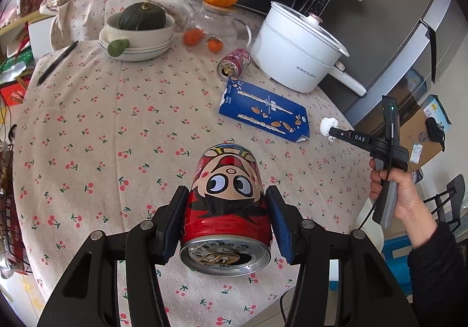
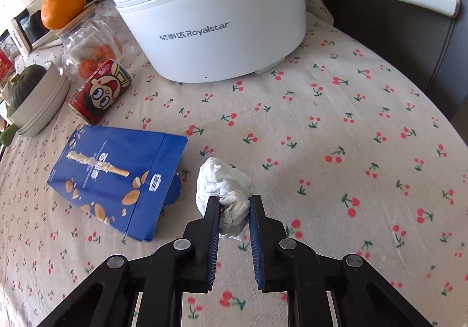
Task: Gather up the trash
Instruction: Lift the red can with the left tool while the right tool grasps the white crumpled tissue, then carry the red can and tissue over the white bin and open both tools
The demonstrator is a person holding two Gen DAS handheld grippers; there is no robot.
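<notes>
clamping the red can [image 1: 226, 204] in the left gripper [image 1: 228, 218] above the tabletop [image 1: 102, 128]; right gripper [image 2: 234, 204] fingers pinch the tissue wad [image 2: 223, 180], seemingly only its edge, so it may slip out

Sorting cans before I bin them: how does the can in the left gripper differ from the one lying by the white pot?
The held can is clamped between the left gripper pads, clear of the cloth; the pot-side can lies loose on its side, untouched. The held can's sides look pinched by the pads; the pot-side can keeps its round shape. Shared: same red cartoon-face design, both already opened.
</notes>
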